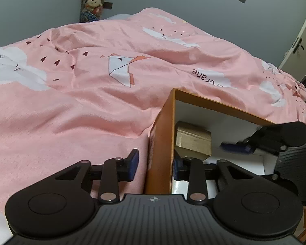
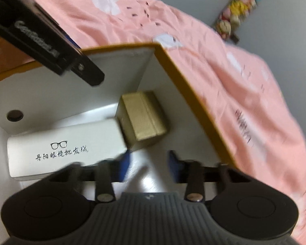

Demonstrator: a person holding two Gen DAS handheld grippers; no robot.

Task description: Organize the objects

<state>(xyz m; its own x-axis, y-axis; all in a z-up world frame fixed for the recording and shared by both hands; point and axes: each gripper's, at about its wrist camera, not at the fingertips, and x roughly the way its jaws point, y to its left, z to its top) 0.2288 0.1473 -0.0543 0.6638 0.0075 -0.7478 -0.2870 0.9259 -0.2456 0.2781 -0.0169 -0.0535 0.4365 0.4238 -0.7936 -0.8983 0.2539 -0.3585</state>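
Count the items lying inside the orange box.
2. A gold box sits in the far corner of the orange box. A white glasses case lies beside it, touching. The right gripper hides part of the floor, so more may be hidden.

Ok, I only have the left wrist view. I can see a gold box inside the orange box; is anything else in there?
Observer: Yes, a white glasses case lies on the floor of the orange box, right beside the gold box.
Operator: Is the right gripper holding anything?
Observer: No. The right gripper is open and empty, over bare floor next to the case.
Operator: Anything on the inner walls?
Observer: One dark round hole in the white wall behind the case.
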